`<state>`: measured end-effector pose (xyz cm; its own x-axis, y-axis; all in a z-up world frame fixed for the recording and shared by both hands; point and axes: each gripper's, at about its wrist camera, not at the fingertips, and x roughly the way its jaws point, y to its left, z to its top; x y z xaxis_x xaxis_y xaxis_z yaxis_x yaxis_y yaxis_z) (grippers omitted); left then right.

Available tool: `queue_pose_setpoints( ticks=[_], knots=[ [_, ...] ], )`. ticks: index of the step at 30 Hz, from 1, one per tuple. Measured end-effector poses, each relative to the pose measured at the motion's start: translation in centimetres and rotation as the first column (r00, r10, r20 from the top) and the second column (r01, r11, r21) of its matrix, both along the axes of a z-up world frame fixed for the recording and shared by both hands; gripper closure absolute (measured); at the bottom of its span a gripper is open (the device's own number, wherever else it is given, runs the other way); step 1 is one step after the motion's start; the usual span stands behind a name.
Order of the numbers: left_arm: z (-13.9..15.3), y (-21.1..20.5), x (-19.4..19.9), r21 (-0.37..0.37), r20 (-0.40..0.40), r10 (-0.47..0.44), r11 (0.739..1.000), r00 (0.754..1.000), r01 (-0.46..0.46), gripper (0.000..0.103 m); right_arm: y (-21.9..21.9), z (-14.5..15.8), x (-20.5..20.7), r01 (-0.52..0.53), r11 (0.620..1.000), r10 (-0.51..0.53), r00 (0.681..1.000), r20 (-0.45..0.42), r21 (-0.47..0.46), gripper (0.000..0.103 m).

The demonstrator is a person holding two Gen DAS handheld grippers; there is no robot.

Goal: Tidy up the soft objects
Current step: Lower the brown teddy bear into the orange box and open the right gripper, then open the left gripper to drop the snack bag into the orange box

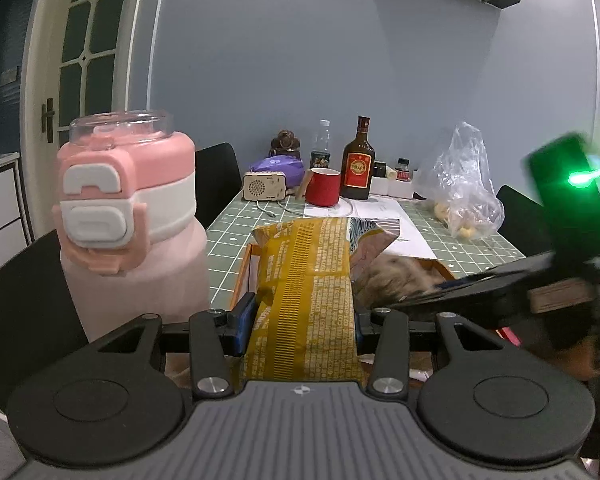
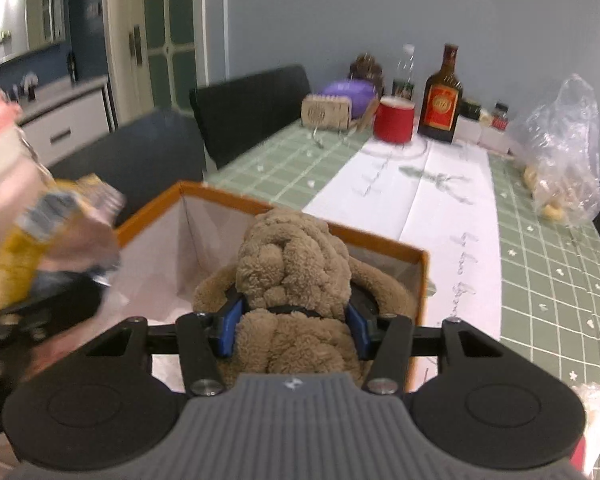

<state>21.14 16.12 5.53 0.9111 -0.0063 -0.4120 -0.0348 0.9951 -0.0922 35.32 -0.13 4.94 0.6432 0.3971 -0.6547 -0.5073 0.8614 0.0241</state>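
Plush in the right gripper (image 2: 292, 330) is the thing to place now: the curly brown stuffed toy (image 2: 296, 272) is squeezed between the blue pads, and it hangs over the orange-rimmed cardboard box with pale lining (image 2: 418, 280), near the box's right wall. I judge the step is to lower the toy into the box. To do it well, bring it down toward the middle of the box, away from the rim, and part the fingers only when the toy rests on the lining — soft plush springs back and may catch on a pad.

The left gripper (image 1: 300, 320) is closed on a yellow crinkly snack bag with printed text (image 1: 308, 280), held upright just left of the box; it should wait so the two grippers do not collide over the opening.

Count — one toy, one snack bag, one box, two grippers. On the green checked tablecloth (image 2: 548, 280), further away: one red mug (image 2: 394, 123), one brown glass bottle with red label (image 2: 440, 98), one clear plastic bag (image 2: 560, 148). Near left stands one pink water bottle with white clasp (image 1: 128, 208).
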Motion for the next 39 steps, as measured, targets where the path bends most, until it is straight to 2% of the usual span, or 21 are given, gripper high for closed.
queue_pose_setpoints(
  ticks=[4, 5, 8, 10, 15, 19, 22, 25, 27, 28, 31, 33, 35, 38, 39],
  knots=[
    [0.0, -0.2, 0.2, 0.010, -0.005, 0.019, 1.000, 1.000, -0.019, 0.052, 0.5, 0.2, 0.1, 0.042, 0.997, -0.038, 0.997, 0.064, -0.065, 0.048],
    [0.1, -0.2, 0.3, 0.013, -0.007, 0.018, 1.000, 1.000, -0.018, 0.052, 0.6, 0.2, 0.1, 0.044, 0.997, -0.039, 0.997, 0.071, -0.071, 0.043],
    [0.1, -0.6, 0.2, 0.022, 0.003, 0.020, 1.000, 1.000, -0.020, 0.052, 0.8, 0.4, -0.2, 0.082, 0.991, -0.068, 0.989, 0.128, -0.106, 0.003],
    [0.1, -1.0, 0.0, 0.048, 0.014, 0.017, 0.999, 1.000, -0.018, 0.052, 0.6, 0.8, -0.9, 0.066, 0.994, -0.049, 0.983, 0.174, -0.092, 0.003],
    [0.6, -1.3, -0.3, 0.055, 0.032, 0.068, 0.996, 0.997, -0.070, 0.052, -0.5, 2.2, -1.9, 0.062, 0.996, -0.048, 0.978, 0.202, -0.063, 0.003],
    [2.0, -1.8, 0.1, 0.023, 0.021, 0.057, 0.998, 0.998, -0.058, 0.053, -2.0, 3.3, -1.9, 0.102, 0.994, -0.092, 0.969, 0.227, -0.032, 0.003],
    [2.8, -2.8, 1.4, 0.039, 0.002, 0.041, 0.998, 0.999, -0.041, 0.053, -3.4, 3.9, -1.8, 0.141, 0.990, -0.140, 0.964, 0.225, 0.008, 0.003],
    [2.9, -3.6, 3.1, 0.083, -0.031, 0.045, 0.996, 0.999, -0.042, 0.052, -5.0, 4.7, -1.8, 0.182, 0.983, -0.186, 0.954, 0.235, 0.040, 0.003],
    [2.5, -4.3, 4.2, 0.167, -0.078, 0.037, 0.986, 0.996, -0.024, 0.052, -5.9, 4.9, -1.7, 0.202, 0.977, -0.211, 0.948, 0.237, 0.063, 0.003],
    [2.2, -4.5, 5.0, 0.185, -0.111, 0.037, 0.983, 0.993, -0.016, 0.052, -6.3, 4.9, -1.4, 0.207, 0.975, -0.219, 0.949, 0.225, 0.074, 0.003],
    [1.3, -3.7, 6.5, 0.130, -0.176, 0.043, 0.991, 0.983, -0.020, 0.052, -7.1, 4.7, -0.8, 0.223, 0.970, -0.238, 0.953, 0.188, 0.098, 0.003],
    [0.7, -3.2, 6.7, 0.110, -0.172, 0.053, 0.993, 0.984, -0.035, 0.052, -7.2, 4.6, -0.6, 0.224, 0.969, -0.240, 0.953, 0.184, 0.100, 0.003],
    [0.3, -3.1, 6.8, 0.123, -0.173, 0.075, 0.991, 0.982, -0.054, 0.052, -7.1, 4.6, -0.7, 0.220, 0.971, -0.235, 0.954, 0.188, 0.095, 0.003],
    [0.2, -3.3, 6.7, 0.143, -0.162, 0.060, 0.989, 0.985, -0.037, 0.048, -6.9, 4.6, -0.7, 0.212, 0.973, -0.226, 0.955, 0.194, 0.091, 0.003],
    [0.4, -3.5, 6.7, 0.147, -0.144, 0.056, 0.989, 0.988, -0.035, 0.036, -6.8, 4.6, -0.7, 0.210, 0.974, -0.224, 0.955, 0.195, 0.087, 0.003]
  ],
)
